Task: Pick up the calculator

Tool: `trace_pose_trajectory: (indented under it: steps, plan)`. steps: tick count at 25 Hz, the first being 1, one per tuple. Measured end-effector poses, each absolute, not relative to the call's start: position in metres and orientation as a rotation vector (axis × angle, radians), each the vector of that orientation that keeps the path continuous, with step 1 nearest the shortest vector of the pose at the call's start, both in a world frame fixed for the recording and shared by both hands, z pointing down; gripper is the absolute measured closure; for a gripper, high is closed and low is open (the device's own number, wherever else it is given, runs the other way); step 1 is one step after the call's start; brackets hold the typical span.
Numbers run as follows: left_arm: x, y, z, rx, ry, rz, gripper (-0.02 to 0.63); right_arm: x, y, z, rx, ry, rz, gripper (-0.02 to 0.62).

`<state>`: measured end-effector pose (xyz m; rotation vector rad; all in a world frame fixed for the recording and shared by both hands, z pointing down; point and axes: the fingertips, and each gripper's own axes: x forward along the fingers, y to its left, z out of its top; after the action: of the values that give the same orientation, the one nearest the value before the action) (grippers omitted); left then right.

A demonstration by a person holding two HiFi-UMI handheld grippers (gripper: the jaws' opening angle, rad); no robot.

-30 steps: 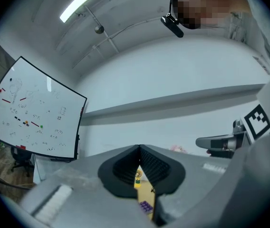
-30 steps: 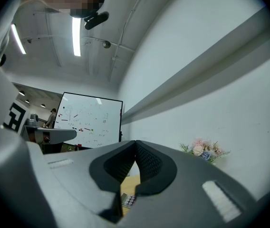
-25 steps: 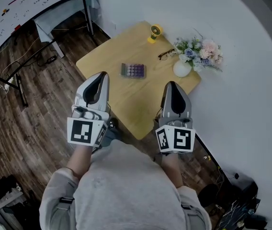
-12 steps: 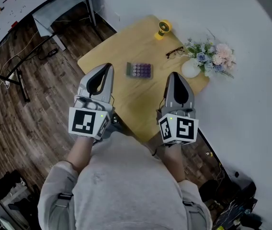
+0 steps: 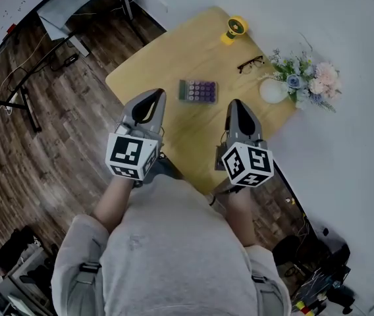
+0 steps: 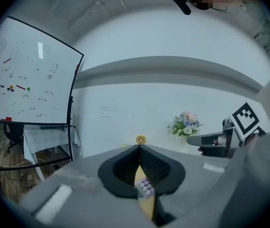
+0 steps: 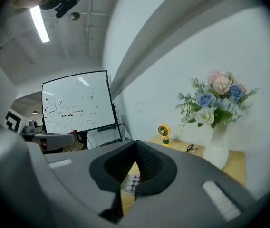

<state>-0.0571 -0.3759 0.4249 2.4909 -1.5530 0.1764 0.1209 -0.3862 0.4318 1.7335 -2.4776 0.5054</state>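
White vase holds flowers (pink, blue); calculator untouched; left gripper, right gripper pinched closed, empty.

The left forearm and right forearm reach up-frame from the lower middle. The left claw and right claw sit side by side at centre, each with its jaws pressed together.
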Motion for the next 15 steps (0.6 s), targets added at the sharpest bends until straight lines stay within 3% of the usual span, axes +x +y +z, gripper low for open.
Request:
trace_pose_trajectory:
  steps: [15]
  plan:
    - [-0.047, -0.401, 0.557, 2.21, -1.278, 0.398, 0.6, 0.126, -0.41, 0.548, 1.572, -2.195, 0.896, 0.585]
